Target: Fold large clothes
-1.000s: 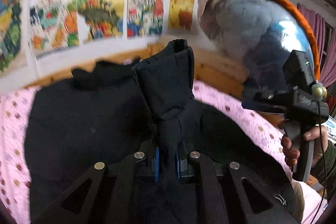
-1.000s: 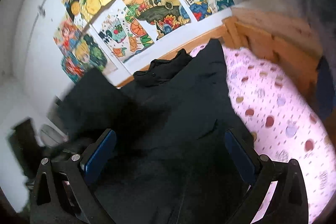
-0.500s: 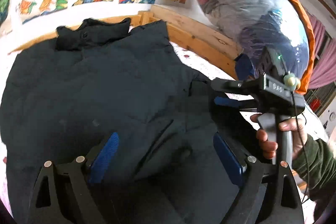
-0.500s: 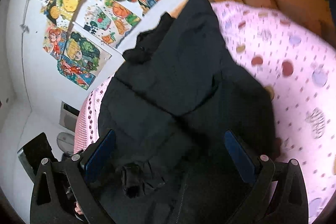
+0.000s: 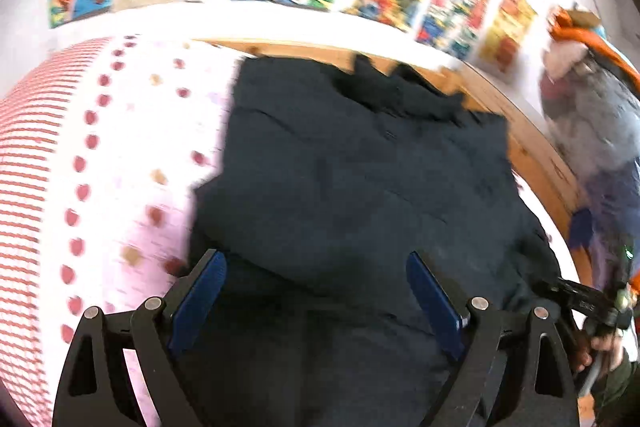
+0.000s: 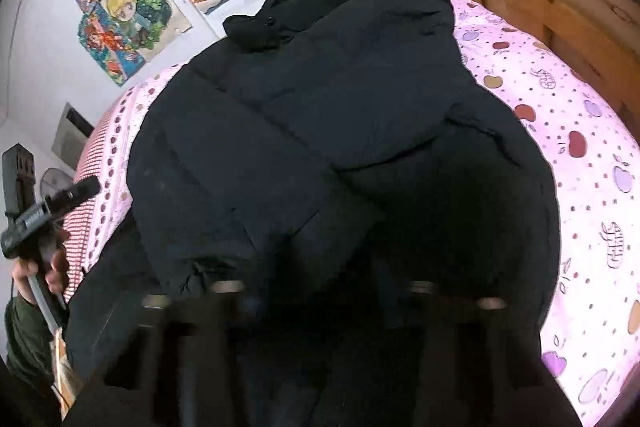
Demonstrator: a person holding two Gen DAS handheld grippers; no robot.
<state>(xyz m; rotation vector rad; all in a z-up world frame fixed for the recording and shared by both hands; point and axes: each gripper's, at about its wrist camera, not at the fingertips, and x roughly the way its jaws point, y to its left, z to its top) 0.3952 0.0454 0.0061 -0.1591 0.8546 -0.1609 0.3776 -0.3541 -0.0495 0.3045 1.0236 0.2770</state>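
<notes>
A black padded jacket lies spread on the bed, its collar toward the wall. One side panel is folded over its middle. My left gripper hangs open over the jacket's near left part, and its blue pads touch nothing. My right gripper is low over the near hem. Its jaws are closing, blurred by motion, with jacket cloth between them. Its pads are lost in the dark fabric.
A pink dotted sheet covers the bed inside a wooden bed frame. Drawings hang on the white wall. A large orange-trimmed bag stands to the right. A hand holds the other gripper at the left.
The left gripper let go of the raised cloth, opened wide and swung left across the jacket. The right gripper sank toward the near hem and its jaws came together.
</notes>
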